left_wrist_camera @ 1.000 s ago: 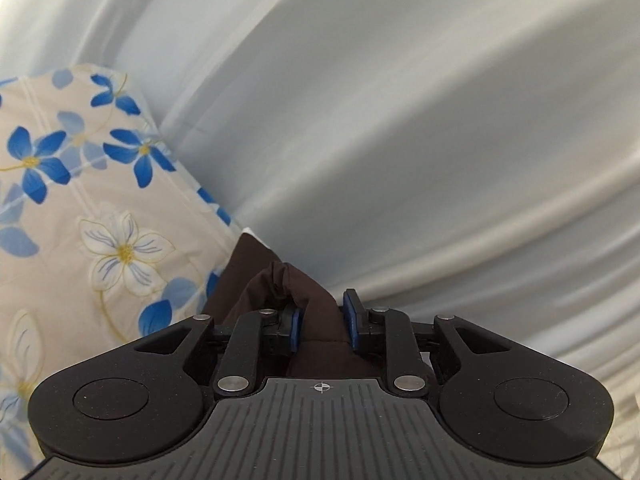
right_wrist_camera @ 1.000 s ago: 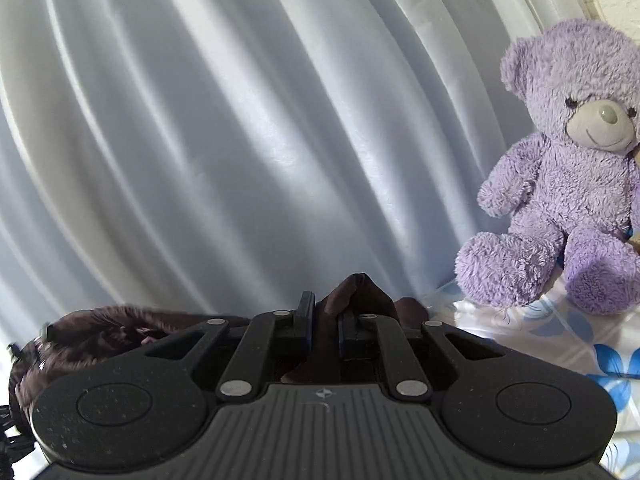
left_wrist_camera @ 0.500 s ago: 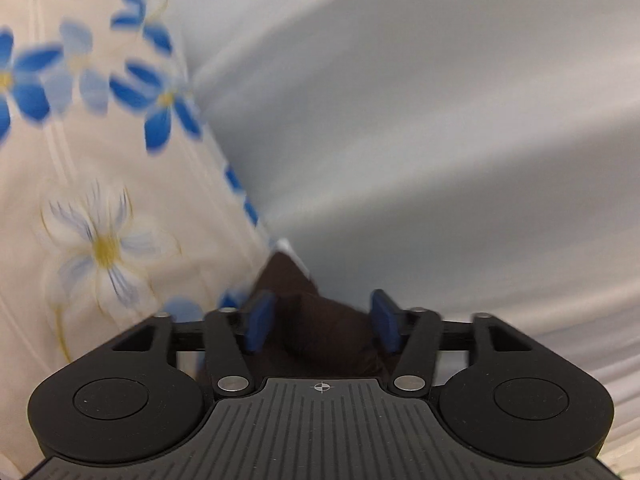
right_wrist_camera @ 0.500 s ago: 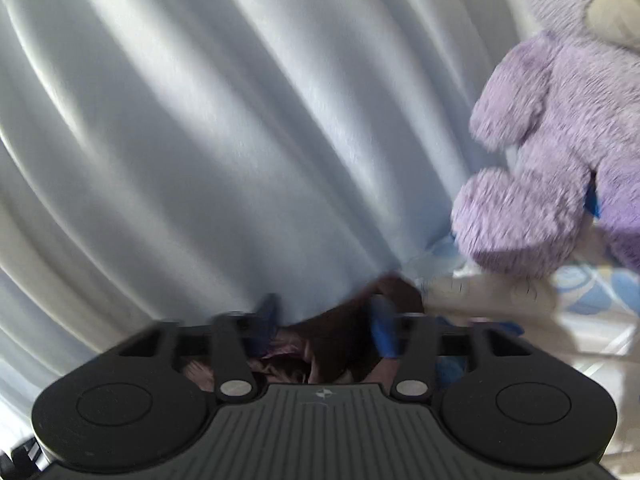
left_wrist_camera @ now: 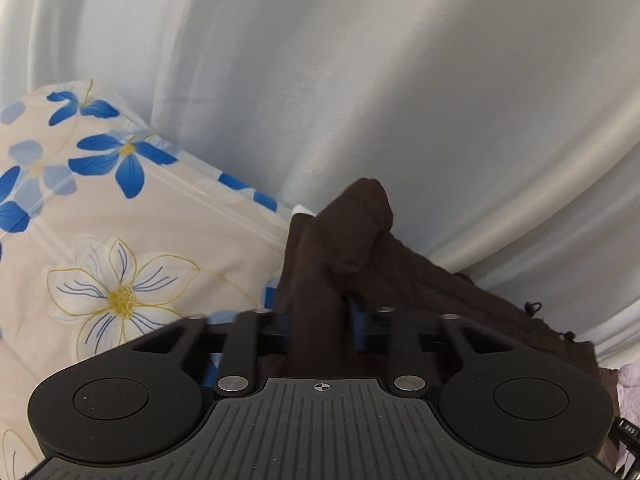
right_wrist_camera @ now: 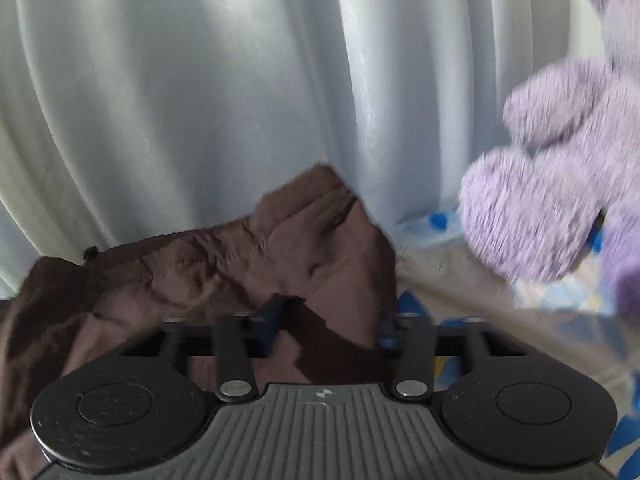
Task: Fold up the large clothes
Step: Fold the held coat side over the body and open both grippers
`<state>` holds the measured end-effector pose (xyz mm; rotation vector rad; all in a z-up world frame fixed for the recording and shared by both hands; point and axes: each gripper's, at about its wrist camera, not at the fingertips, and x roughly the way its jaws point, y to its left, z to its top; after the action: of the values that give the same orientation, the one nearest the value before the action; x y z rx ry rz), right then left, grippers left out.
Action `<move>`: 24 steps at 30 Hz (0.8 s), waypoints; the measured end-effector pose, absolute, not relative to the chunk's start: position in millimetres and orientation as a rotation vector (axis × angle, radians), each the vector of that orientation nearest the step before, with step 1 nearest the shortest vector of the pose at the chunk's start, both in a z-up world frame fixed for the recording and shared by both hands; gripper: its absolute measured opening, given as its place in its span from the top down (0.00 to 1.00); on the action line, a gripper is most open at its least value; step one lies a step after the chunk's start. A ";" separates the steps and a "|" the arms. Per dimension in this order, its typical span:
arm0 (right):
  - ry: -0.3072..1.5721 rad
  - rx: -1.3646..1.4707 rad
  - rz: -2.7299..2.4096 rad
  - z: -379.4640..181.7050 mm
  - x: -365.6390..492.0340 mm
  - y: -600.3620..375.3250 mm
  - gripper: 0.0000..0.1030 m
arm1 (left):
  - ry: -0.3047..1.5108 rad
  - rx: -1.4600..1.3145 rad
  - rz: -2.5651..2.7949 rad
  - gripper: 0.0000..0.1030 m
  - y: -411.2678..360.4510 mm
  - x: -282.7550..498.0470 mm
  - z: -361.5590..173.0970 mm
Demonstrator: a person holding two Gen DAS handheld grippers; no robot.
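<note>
Both grippers' jaws have just been closing. The left gripper now pinches the brown garment at frame centre; the right gripper looks wider around its fold than earlier, bear blurred.

Your left gripper has a matte black body with a ribbed grey plate bearing a small crosshair mark, two round discs at its sides, silver pivot screws and blue finger pads. Your right gripper matches it, its discs finely speckled.
</note>
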<state>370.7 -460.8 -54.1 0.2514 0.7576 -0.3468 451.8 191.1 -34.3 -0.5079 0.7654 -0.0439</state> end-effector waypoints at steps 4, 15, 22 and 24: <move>0.664 0.221 -0.379 -30.4 361.0 -445.4 0.89 | 0.622 -0.534 -0.038 0.85 188.8 431.0 0.4; 0.636 0.094 -0.551 -70.0 386.9 -434.4 0.86 | 0.548 -0.195 0.201 0.71 128.1 468.1 -43.5; 0.710 0.041 -0.573 -107.1 395.8 -435.8 0.79 | 0.577 -0.298 0.233 0.41 151.0 468.2 -69.1; 0.718 0.029 -0.579 -108.5 401.0 -436.0 0.77 | 0.592 -0.326 0.261 0.28 153.4 471.0 -72.3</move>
<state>401.0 -436.0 -108.5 0.0293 0.7182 -0.5794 471.0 153.4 -72.3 -0.3257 0.5921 0.2610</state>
